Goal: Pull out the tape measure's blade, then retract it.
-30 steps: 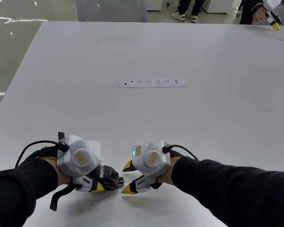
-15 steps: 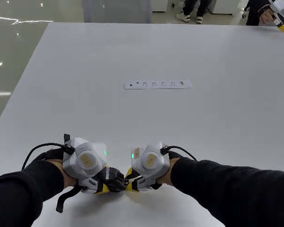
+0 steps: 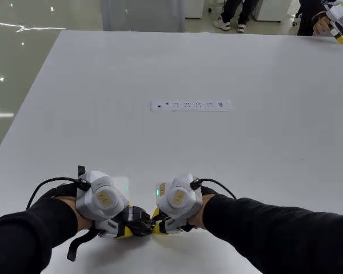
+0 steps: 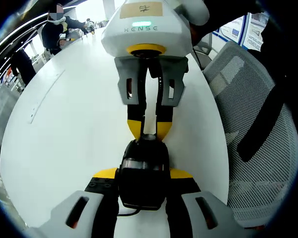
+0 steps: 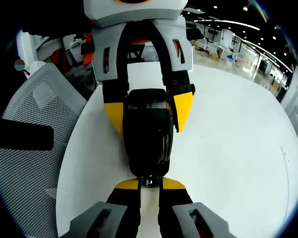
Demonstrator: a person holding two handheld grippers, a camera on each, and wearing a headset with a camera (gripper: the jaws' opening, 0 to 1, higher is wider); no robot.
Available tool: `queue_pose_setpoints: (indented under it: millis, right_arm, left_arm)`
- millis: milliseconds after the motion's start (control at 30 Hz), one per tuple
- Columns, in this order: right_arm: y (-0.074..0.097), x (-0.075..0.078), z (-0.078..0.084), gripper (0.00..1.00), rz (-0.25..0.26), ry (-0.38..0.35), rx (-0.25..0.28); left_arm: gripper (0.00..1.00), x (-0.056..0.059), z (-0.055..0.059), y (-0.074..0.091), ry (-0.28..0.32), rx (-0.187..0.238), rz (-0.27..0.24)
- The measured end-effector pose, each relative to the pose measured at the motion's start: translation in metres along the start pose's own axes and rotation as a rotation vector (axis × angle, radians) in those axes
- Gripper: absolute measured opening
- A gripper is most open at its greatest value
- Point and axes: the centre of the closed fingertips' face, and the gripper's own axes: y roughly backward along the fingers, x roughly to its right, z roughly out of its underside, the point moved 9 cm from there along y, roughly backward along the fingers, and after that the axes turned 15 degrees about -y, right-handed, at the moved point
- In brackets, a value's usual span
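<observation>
Low centre of the head view: left gripper clenched around the black plastic tape measure, right gripper pinching its small metal blade hook, at the white table edge.

— Any lettering to read?
— One word, on the white body of the right gripper facing the left gripper view: "KENSE" (the first letter may be an X). The tan sticker above it carries a mark too blurred to read.
</observation>
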Motion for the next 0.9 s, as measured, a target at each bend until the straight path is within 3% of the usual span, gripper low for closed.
queue_pose_setpoints:
  millis: [133,900]
  right_arm:
    - [0.001,-0.001,0.002,0.08,0.005,-0.009,0.01]
    - [0.01,0.003,0.013,0.09,0.017,-0.039,0.009]
  left_arm:
    - [0.31,0.0,-0.001,-0.001,-0.012,-0.017,0.009]
    - [0.31,0.001,-0.002,-0.001,0.009,-0.016,-0.002]
